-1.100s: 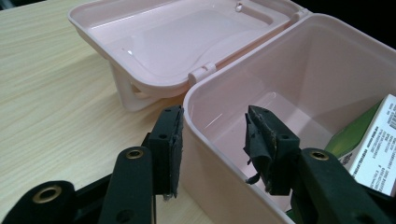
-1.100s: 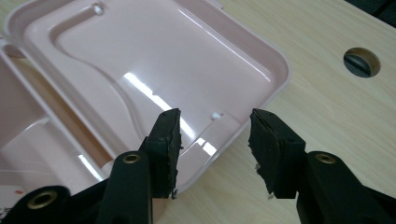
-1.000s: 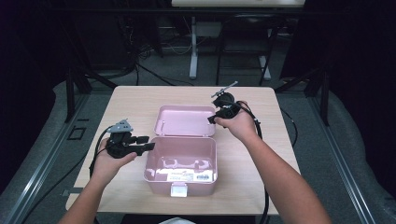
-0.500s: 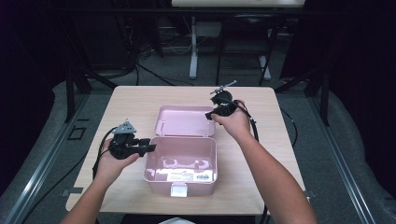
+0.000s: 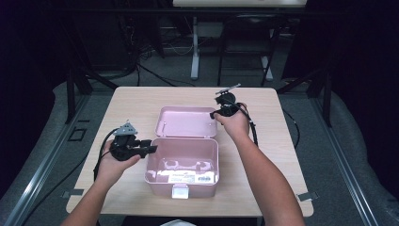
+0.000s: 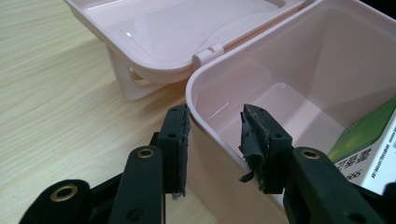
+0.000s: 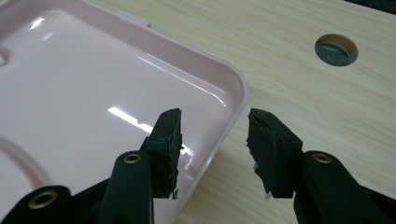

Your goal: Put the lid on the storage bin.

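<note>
Pink box mid-tabletop, left gripper jaws apart astride its left wall — one pad outside, one inside, right gripper jaws apart over the flat-lying lid's corner rim.

Two black hand-held tools, each with a pair of flat black jaws. Left tool: grey three-cornered plate on top, black cable looping off behind; ragged dark pads on the inner jaw faces, frayed at the lower edges; brass-ringed screw holes down each jaw arm. Right tool: same plate on top, same worn pads, cable trailing behind. Bare forearms, no sleeves.
</note>
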Action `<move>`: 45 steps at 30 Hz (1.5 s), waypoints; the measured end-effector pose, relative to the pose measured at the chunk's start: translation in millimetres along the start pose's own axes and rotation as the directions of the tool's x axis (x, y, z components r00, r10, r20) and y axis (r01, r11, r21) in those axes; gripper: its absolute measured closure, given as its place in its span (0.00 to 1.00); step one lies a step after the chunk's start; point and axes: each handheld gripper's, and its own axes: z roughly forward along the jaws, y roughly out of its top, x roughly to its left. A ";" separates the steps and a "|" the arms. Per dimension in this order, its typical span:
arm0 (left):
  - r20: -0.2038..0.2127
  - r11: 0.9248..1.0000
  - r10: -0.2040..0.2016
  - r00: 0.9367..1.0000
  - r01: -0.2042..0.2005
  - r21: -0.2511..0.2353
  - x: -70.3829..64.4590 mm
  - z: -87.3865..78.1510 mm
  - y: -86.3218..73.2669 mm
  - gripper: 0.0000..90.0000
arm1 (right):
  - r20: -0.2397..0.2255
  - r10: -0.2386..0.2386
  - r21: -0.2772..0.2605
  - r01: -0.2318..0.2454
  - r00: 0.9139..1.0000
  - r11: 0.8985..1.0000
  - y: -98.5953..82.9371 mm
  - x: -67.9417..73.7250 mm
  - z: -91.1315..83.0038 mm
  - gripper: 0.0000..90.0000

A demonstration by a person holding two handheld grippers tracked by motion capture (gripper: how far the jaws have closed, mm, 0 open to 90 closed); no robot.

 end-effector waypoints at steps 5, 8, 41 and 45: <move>-0.001 1.000 -0.001 1.000 0.001 -0.001 -0.2 0.1 0.0 0.69 | 0.022 0.037 -0.004 -0.037 0.999 0.999 0.2 -5.7 6.8 0.61; 0.000 1.000 0.001 1.000 -0.001 0.000 0.1 0.0 0.0 0.69 | 0.034 0.055 -0.008 -0.055 0.998 0.998 0.9 -6.4 11.0 0.63; -0.006 1.000 -0.005 1.000 0.005 0.004 -0.6 0.5 0.2 0.69 | 0.082 0.112 0.028 -0.115 0.990 0.993 4.8 -1.7 32.2 0.85; -0.007 1.000 -0.005 1.000 0.005 0.004 -0.8 0.6 0.3 0.69 | 0.081 0.114 0.029 -0.117 0.990 0.993 4.7 -2.2 32.0 0.85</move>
